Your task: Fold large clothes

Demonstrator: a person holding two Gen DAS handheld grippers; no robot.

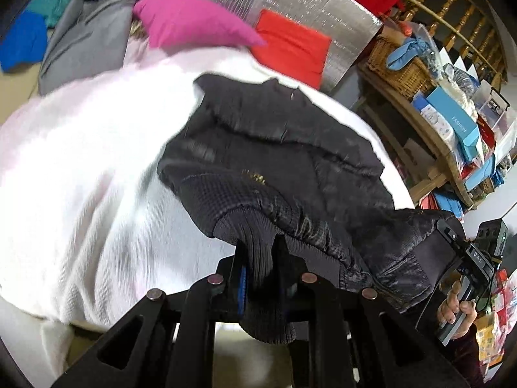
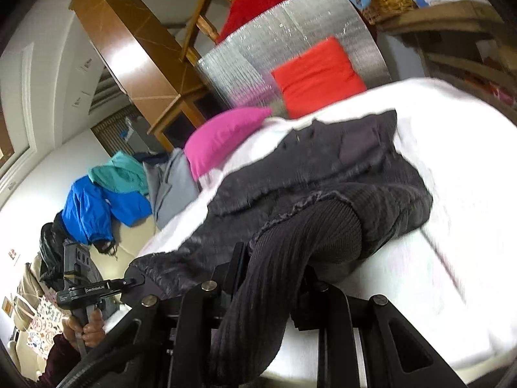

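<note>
A large black quilted jacket (image 1: 278, 148) lies crumpled on a white-covered bed (image 1: 80, 168). My left gripper (image 1: 260, 252) is shut on its ribbed knit hem, which bunches up between the fingers and hangs down past them. In the right wrist view the same jacket (image 2: 323, 174) spreads across the bed (image 2: 452, 258), and my right gripper (image 2: 273, 268) is shut on a thick fold of ribbed black cuff that droops below the jaws. Each gripper shows in the other's view at the jacket's edge, held by a hand: the right one (image 1: 458, 245), the left one (image 2: 129, 281).
A pink pillow (image 1: 194, 21), a red cushion (image 1: 290, 45) and a silver foil panel (image 1: 290, 0) stand at the bed's far end. Grey, teal and blue clothes (image 2: 106, 203) pile at one side. Wooden shelves (image 1: 436, 135) with boxes and a wicker basket (image 1: 397, 64) stand close on the other.
</note>
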